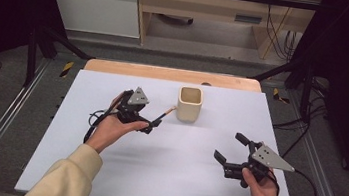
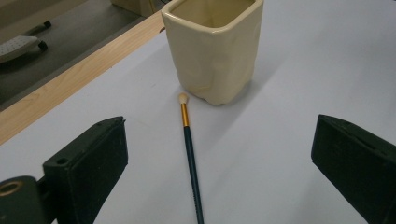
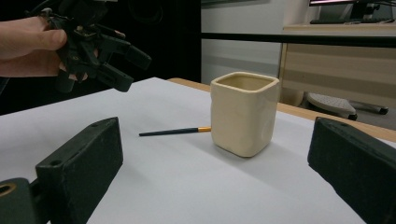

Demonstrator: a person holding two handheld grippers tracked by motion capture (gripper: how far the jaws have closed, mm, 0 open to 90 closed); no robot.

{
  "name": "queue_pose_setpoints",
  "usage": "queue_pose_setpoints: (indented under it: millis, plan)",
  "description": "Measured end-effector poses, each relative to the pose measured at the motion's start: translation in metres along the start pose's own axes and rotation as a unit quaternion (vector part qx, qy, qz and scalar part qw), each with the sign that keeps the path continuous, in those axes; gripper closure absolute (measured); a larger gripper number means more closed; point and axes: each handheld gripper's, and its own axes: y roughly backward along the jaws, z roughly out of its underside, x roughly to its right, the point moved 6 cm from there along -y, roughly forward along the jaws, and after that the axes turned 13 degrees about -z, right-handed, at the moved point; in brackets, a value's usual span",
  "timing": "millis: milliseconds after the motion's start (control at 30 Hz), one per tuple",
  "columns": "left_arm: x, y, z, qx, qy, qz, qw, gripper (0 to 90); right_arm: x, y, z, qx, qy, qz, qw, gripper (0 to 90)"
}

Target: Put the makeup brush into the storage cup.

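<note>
A cream square cup (image 1: 190,104) stands upright on the white table top (image 1: 162,177), towards the back. A thin dark paintbrush (image 1: 163,115) lies flat on the table, its pale tip next to the cup's foot. My left gripper (image 1: 142,119) hovers over the brush handle and is open; in the left gripper view the paintbrush (image 2: 190,154) lies between the wide-apart jaws of my left gripper (image 2: 219,140), pointing at the cup (image 2: 215,46). My right gripper (image 1: 231,147) is open at the front right, facing the cup (image 3: 243,114) and the paintbrush (image 3: 175,132).
A strip of wooden table edge (image 1: 170,74) runs behind the white top. Black frame rails and cables flank the table, with a desk (image 1: 214,7) beyond. In the right gripper view, the left gripper (image 3: 112,60) hangs above the table at upper left.
</note>
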Motion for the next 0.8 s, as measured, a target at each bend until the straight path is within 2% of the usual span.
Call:
queue_pose_setpoints:
  millis: [500,800]
  plan:
    - [-0.002,-0.016,-0.004,-0.023,0.002,-0.006,0.9997,3.3,0.000,-0.004,-0.002,0.005,0.001,-0.009,1.0000,3.5]
    - [-0.003,-0.025,-0.002,-0.050,-0.007,-0.007,0.9987,3.7,0.002,-0.006,-0.002,0.002,-0.001,-0.010,1.0000,3.5]
